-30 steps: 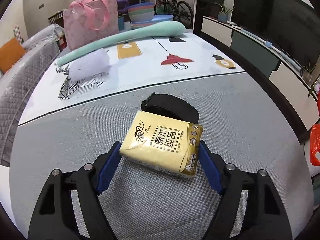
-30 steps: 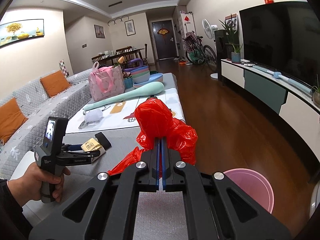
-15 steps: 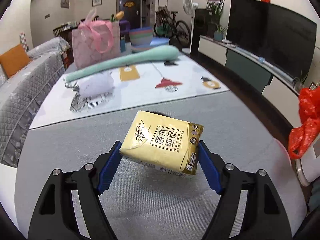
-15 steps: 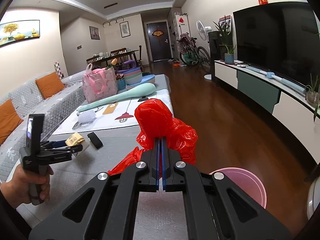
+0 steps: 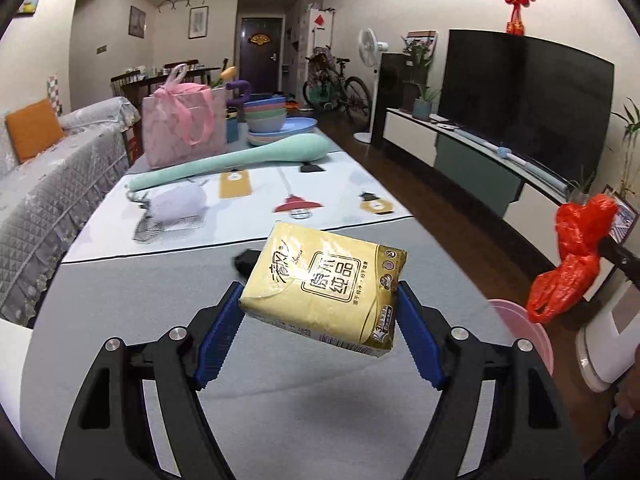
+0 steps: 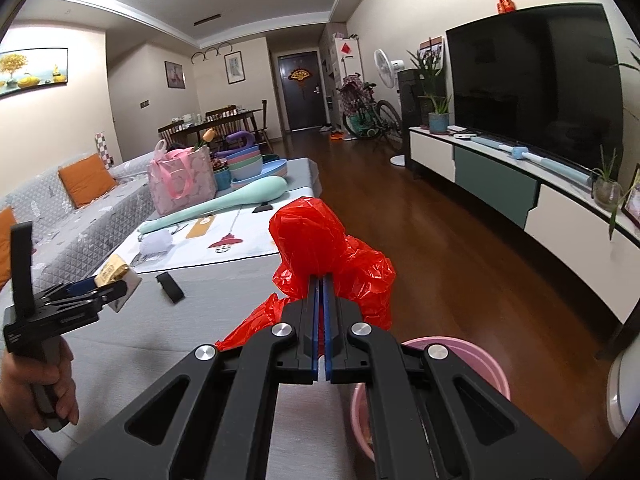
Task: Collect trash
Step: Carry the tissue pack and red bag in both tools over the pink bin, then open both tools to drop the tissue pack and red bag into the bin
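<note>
Yellow tissue pack sits clamped across its width in left gripper, lifted off table — pink bin lies right, near right gripper, pinched on red bag.

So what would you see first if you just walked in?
Probably the red bag, scrunched up and pinched in the shut right gripper above a pink bin on the floor. Next, the yellow tissue pack, held off the table by the left gripper.
</note>
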